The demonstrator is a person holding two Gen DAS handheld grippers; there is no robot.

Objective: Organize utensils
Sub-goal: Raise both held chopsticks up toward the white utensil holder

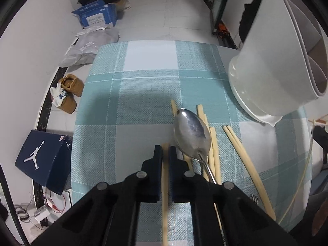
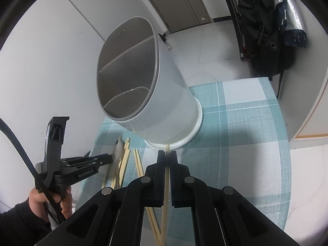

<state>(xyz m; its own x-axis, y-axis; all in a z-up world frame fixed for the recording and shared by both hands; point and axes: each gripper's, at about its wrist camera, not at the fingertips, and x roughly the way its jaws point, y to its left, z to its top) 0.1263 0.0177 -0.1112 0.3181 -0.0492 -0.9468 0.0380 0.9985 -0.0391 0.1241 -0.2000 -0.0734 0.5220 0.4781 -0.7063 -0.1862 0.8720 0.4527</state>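
We pinch one chopstick (image 1: 165,176) in our left gripper (image 1: 165,150) and another (image 2: 166,176) in our right gripper (image 2: 167,153), beside the loose chopsticks (image 1: 213,147) and spoon (image 1: 191,132) on the checked cloth (image 1: 131,94), before the divided holder (image 2: 147,82).

One holder (image 1: 266,71) is standing on the table (image 1: 123,102), showing three compartments. Near the holder, five chopsticks (image 1: 242,153) are lying loose with one spoon (image 1: 192,133) and one fork (image 1: 254,198), only its tines showing. The left tool (image 1: 165,149) and right tool (image 2: 167,153) are each gripping one more chopstick (image 1: 165,194).
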